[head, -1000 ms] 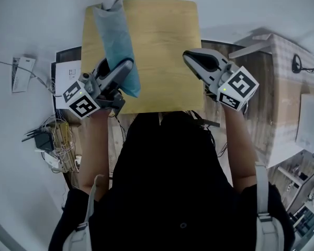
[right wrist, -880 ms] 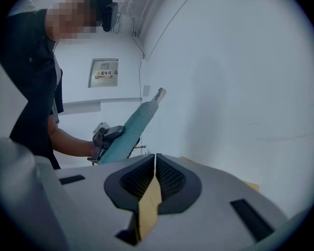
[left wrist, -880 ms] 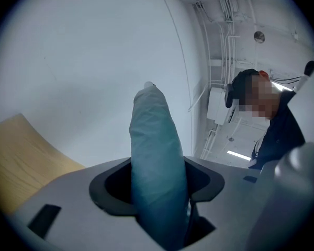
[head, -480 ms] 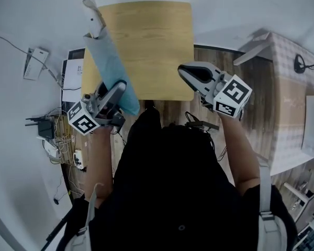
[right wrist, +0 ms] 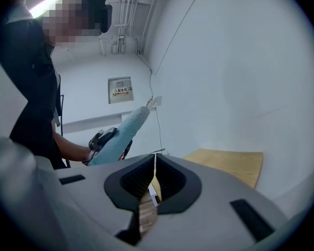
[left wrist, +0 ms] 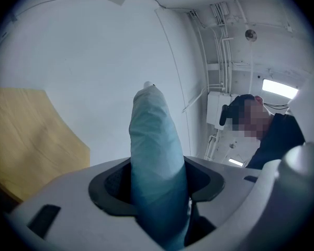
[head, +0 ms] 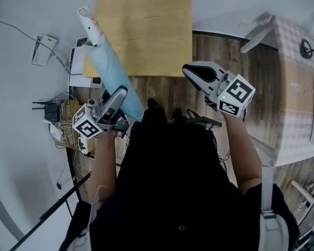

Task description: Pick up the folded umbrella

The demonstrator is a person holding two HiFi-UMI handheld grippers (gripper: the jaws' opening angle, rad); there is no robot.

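**Beside the table, umbrella gripped on the left**

Head view: over a brown wood-plank floor [head: 167,90], the left gripper [head: 116,97] is clamped on a pale blue folded fabric umbrella [head: 107,67]. The umbrella is held in the air, slanting along the left edge of a light wooden square table [head: 146,25], with its white handle [head: 90,27] farthest from the person. The right gripper [head: 192,71] hangs well apart from it.

Left gripper view: both jaws press the umbrella's sides, and it juts ahead against a white wall [left wrist: 94,61].

Right gripper view: the jaws sit together with nothing between them.
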